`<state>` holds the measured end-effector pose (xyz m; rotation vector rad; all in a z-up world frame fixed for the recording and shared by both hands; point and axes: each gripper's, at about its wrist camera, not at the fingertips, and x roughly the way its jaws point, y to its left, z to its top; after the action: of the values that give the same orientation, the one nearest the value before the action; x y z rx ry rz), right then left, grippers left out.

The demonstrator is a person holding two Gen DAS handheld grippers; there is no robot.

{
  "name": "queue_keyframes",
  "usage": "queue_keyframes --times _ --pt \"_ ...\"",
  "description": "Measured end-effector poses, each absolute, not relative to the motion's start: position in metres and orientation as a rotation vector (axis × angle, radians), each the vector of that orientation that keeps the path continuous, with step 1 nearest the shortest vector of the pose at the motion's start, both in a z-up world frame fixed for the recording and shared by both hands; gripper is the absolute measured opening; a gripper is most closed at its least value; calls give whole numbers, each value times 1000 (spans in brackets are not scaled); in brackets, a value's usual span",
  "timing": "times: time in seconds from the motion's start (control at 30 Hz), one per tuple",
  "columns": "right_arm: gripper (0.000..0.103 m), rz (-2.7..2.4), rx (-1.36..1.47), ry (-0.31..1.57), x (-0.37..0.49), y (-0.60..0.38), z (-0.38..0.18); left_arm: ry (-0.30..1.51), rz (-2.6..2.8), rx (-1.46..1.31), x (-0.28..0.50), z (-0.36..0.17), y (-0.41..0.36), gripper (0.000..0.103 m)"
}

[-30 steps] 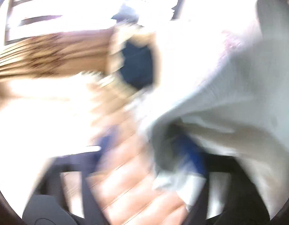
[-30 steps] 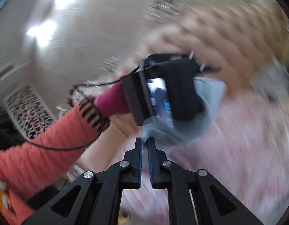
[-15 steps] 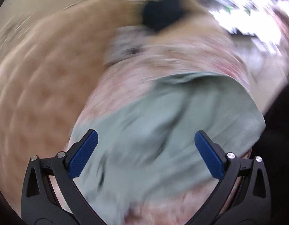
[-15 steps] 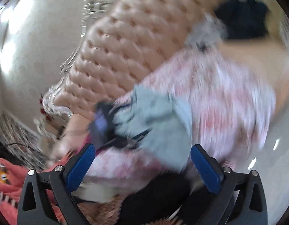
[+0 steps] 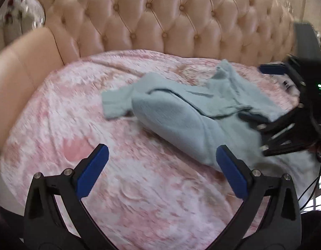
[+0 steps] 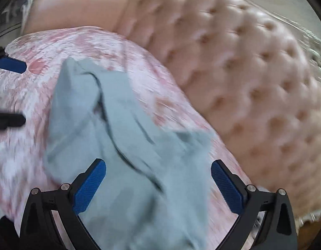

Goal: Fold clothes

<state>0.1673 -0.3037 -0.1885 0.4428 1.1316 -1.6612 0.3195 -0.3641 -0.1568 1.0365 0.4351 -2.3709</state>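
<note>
Garment (image 5: 181, 112) now lies on the pink sheet (image 5: 98, 141), toward the headboard (image 5: 160, 16) edge and the right side of the surface. One second ago it hung in the air, pinched by both claws; half a second ago both had already sprung wide with the cloth dropping between them. So: spread-out throw is done, cloth released.

Left claw (image 5: 162, 170): jaws wide apart, empty, hovering above bare sheet just beside the near hem of the garment. Not touching cloth as far as I can tell.

Right claw (image 6: 158, 187): jaws equally wide, nothing gripped, hanging directly over the garment's lower part. In the left view its dark frame sits at the right edge of the surface, over the cloth there. Contact with the fabric cannot be judged; the right view is motion-blurred.

Lay of the garment: not flat. One sleeve (image 5: 116, 104) sticks out toward the left side. The body is rumpled, with a thick rolled ridge along the near edge and a peaked bunch toward the headboard. A dark seam or opening line runs lengthwise, seen in both views.

Judgement: task is at an early stage; no fold made yet. The landing was untidy, so smoothing or re-pulling corners probably comes before any fold. Risk: folding over the ridge would lock in wrinkles.
</note>
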Motion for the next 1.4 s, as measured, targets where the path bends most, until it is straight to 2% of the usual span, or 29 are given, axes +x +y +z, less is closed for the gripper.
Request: queue_keyframes --times 0.13,0.33,0.43,0.47,0.5,0.53,0.6,0.67,0.97,1.13,1.27,1.4 --pt "101 -1622 461 1142 173 -338 -208 477 -2398 1000 330 -135 -381 103" --pt "100 -1592 441 1162 175 -365 -219 503 -2421 1005 348 -139 -400 103" --pt "92 -1577 431 1171 177 -378 -224 507 -2427 1014 351 -143 -406 103" --pt "75 -1572 428 1174 177 -382 -226 508 -2429 1017 353 -144 -408 103" --pt "28 -1567 424 1178 178 -387 -228 509 -2431 1020 354 -146 -410 103" --pt "2 -1562 421 1181 178 -391 -230 510 -2433 1023 355 -147 -412 103" --pt "2 -1552 414 1187 179 -400 -233 512 -2438 1029 358 -150 -417 103" --pt "2 -1601 449 1112 166 -394 -219 501 -2446 1031 355 -149 -414 103" --pt "2 -1917 698 573 9 -300 -115 426 -2516 1060 300 -138 -383 103" --pt "2 -2125 758 367 -91 -217 -68 358 -2551 1102 261 -133 -366 103" --pt "2 -2298 872 254 -171 -133 -64 325 -2499 1126 250 -136 -363 103" --pt "5 -2337 1067 320 -210 -77 -109 345 -2393 1167 248 -143 -379 103"
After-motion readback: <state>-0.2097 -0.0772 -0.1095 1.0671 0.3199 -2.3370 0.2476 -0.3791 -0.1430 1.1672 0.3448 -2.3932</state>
